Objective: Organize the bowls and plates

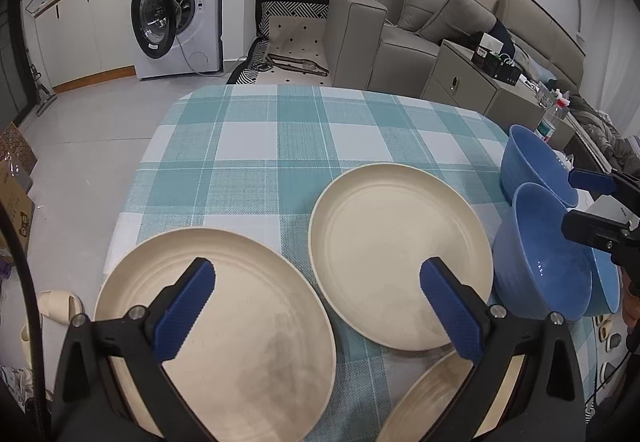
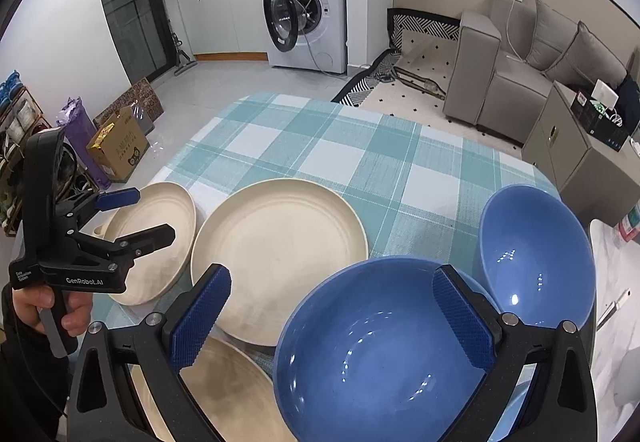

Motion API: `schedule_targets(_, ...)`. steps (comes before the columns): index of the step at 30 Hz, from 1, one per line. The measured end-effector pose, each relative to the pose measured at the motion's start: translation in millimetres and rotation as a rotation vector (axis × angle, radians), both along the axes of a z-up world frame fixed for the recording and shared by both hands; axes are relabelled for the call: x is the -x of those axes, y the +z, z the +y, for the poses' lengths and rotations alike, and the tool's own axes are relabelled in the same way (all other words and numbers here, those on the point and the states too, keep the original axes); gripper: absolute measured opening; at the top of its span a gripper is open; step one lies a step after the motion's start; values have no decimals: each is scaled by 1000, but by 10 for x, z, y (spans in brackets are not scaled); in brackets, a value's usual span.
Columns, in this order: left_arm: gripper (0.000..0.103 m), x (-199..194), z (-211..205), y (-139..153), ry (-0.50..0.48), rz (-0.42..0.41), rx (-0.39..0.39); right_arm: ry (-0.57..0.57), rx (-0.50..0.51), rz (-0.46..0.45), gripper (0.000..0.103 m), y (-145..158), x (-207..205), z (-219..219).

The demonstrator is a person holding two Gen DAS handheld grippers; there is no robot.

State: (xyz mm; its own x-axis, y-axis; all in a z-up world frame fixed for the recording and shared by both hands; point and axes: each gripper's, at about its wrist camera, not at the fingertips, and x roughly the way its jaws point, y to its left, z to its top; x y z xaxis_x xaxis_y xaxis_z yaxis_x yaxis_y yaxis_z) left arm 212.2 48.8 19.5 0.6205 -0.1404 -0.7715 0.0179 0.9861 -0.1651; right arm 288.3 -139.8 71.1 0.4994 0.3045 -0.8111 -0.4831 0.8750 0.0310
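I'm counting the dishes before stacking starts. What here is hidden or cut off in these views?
- Third cream plate: in the left wrist view, cut by the bottom edge and covered by the left tongs.
- Near blue bowl: in the right wrist view, its near rim is hidden behind the right tongs.
- Whether a third bowl sits under the near blue bowl: cannot tell.

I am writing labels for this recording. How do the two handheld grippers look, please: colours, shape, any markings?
Both are black. The left gripper has an upright black handle and white "GenRobot.AI" lettering on its base. Each has two angled black fingers with silver screws and dark blue, dimpled pads. The right gripper shows the same blue pads. A dark cable runs beside the left one.
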Motion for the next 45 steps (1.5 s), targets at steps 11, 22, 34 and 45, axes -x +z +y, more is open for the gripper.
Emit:
schedule_targets(11, 83, -226, -7, -113, -44, 72, 38, -3, 16, 67, 103, -180, -310, 118)
schedule_targets(22, 62, -402, -80, -279, -78, 134, 62, 21, 74, 104, 76, -311, -470, 218)
schedule_targets(34, 59, -555, -131, -433, -97, 184, 24, 27, 95, 177, 64, -482, -714, 342)
schedule_targets(45, 52, -615, -239, -530, -135, 220, -20, 22, 168, 242, 55, -712, -938, 450)
